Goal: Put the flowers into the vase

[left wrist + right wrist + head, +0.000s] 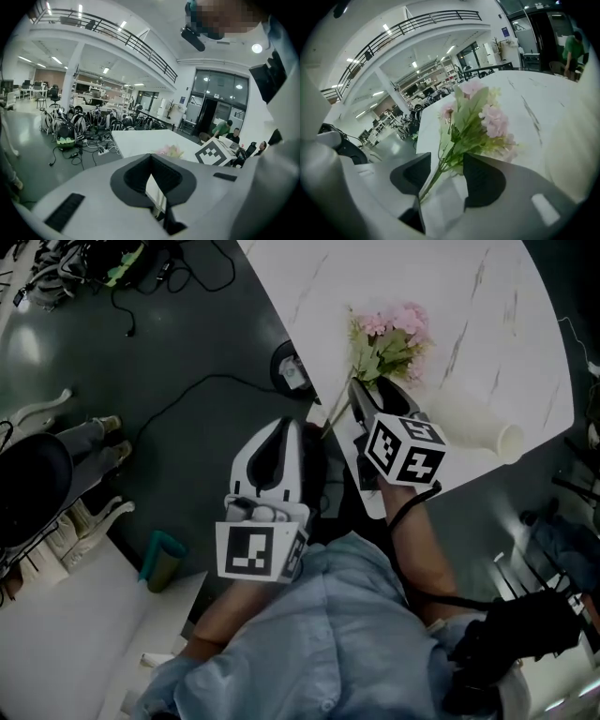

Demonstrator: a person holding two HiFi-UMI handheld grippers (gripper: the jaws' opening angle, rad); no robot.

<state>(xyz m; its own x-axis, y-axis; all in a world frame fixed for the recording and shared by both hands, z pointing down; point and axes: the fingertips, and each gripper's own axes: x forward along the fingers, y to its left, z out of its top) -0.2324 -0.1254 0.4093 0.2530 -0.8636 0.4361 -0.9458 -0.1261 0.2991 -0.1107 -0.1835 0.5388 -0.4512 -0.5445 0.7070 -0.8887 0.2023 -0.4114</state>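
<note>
Grasping step: the right gripper (447,163) has its fingers apart around the stems of the flowers (487,119), which lie on the bench (487,306). Judged next: closing, lifting. The left gripper (151,161) has its fingers together, empty.

- In the head view, the base of the vase (473,427) is hidden behind the marker cube (403,448) on my right gripper (359,390).
- Seen from my left gripper (151,161), the flowers (169,151) barely peek over its body.
- The desk (469,287) runs off the top edge.
</note>
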